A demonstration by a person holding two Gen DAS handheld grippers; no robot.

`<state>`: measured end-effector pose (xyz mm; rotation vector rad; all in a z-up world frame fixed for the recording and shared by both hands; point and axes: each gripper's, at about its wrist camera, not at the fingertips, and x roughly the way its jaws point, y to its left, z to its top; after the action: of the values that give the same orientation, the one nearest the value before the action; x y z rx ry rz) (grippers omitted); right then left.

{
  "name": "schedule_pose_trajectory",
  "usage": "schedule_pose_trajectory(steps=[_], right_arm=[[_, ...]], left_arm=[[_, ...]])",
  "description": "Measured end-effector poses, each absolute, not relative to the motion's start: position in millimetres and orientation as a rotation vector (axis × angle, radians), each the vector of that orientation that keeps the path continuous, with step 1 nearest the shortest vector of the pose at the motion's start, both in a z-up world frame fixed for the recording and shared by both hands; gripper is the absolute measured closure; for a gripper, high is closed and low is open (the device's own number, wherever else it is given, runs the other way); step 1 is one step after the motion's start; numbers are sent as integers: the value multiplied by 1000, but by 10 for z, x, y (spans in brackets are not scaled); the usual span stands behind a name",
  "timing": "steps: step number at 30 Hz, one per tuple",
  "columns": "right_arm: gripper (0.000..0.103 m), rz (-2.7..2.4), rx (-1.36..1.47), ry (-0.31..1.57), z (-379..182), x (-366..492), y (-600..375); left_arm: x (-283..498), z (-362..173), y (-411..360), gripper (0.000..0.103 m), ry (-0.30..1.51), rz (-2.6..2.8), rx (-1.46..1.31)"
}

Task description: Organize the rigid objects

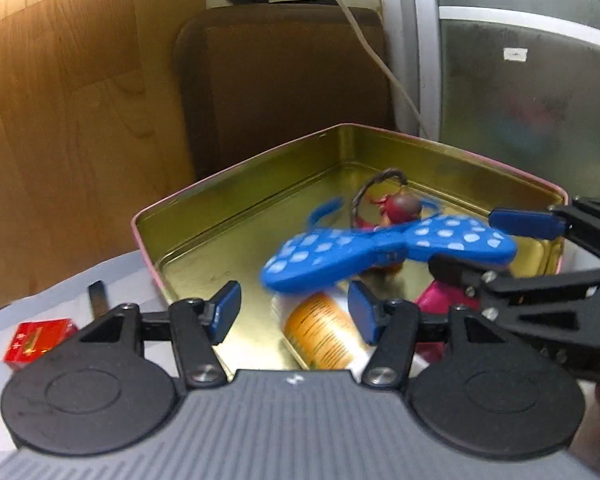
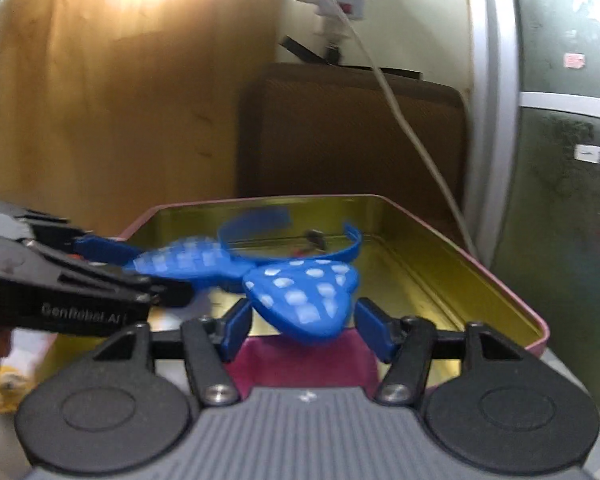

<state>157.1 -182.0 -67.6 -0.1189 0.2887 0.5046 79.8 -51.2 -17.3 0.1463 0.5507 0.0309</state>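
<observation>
A blue bow headband with pale dots (image 1: 380, 248) (image 2: 304, 300) hangs level just above an open tin (image 1: 236, 184) (image 2: 500, 280) that is gold inside and pink outside. My left gripper (image 1: 294, 308) (image 2: 160, 276) is shut on the bow's left lobe. The right lobe lies between the pads of my right gripper (image 2: 305, 324) (image 1: 464, 242), which stands open with thin gaps on both sides. Its thin blue band (image 2: 352, 240) curves behind it. On the tin's floor lie a small brown-headed keychain figure (image 1: 400, 208), an orange-labelled container (image 1: 324, 336) and a magenta object (image 1: 436, 300) (image 2: 300, 360).
The tin stands on a pale cloth-covered surface, with a small red box (image 1: 40, 338) and a dark strip (image 1: 96, 296) to its left. Behind it are a brown cushion (image 1: 284, 80), a wooden panel (image 1: 60, 100), a white cable (image 2: 400, 120) and a grey cabinet (image 1: 532, 100).
</observation>
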Motion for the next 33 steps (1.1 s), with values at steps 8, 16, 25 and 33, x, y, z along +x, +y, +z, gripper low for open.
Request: schedule_pose_trajectory(steps=[8, 16, 25, 33], right_arm=[[39, 531, 36, 229, -602, 1314, -1938], [39, 674, 39, 150, -417, 692, -1687], [39, 888, -102, 202, -467, 370, -859], [39, 868, -80, 234, -653, 213, -707]], left_arm=[[67, -13, -97, 42, 440, 53, 0], [-629, -182, 912, 42, 426, 310, -107], [-1036, -672, 1679, 42, 514, 567, -217], [-1048, -593, 1329, 42, 478, 446, -276]])
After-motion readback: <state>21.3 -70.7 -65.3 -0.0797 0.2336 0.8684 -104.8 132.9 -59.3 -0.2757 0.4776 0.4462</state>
